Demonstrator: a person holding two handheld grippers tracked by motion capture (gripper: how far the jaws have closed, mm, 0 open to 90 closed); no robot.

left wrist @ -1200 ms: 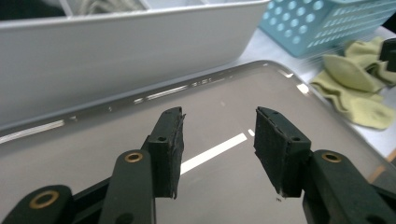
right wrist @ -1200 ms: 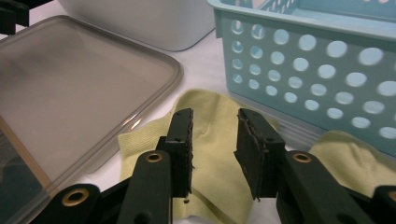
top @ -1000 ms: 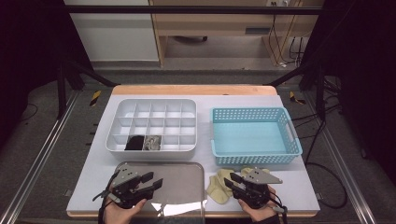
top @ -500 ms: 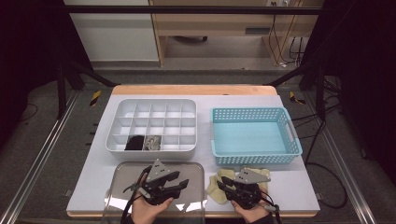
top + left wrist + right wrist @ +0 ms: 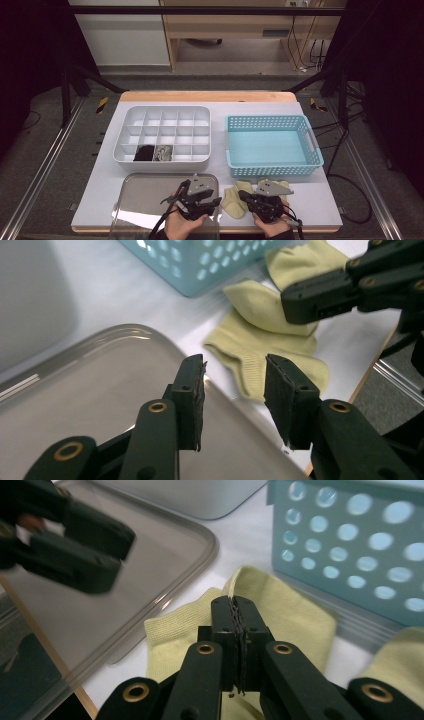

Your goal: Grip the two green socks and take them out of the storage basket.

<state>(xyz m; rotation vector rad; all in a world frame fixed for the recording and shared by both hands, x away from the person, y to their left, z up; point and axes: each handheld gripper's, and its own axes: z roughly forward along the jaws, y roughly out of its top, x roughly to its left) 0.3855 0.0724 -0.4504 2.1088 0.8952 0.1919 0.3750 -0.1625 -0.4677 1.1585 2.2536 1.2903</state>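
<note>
Two pale yellow socks lie at the table's front, in front of the blue basket. My right gripper (image 5: 235, 602) (image 5: 246, 196) is shut on a raised fold of the nearer sock (image 5: 295, 615) (image 5: 232, 200), having just closed on it. The second sock (image 5: 284, 186) (image 5: 400, 660) lies to its right. My left gripper (image 5: 235, 375) (image 5: 207, 200) hovers over the right corner of the metal tray (image 5: 100, 390) (image 5: 145, 197). It is open; its jaws have just been closing with nothing between them. The nearer sock (image 5: 265, 340) lies just beyond its tips.
A white compartment organizer (image 5: 165, 160) stands behind the tray, with a dark item (image 5: 145, 152) and a grey patterned item (image 5: 162, 152) in its front row. The blue basket (image 5: 272, 170) (image 5: 350, 555) stands to its right. The table's front edge is close under both hands.
My left gripper has moved right across the tray toward the sock and narrowed its jaws. My right gripper stayed in place and closed on the sock.
</note>
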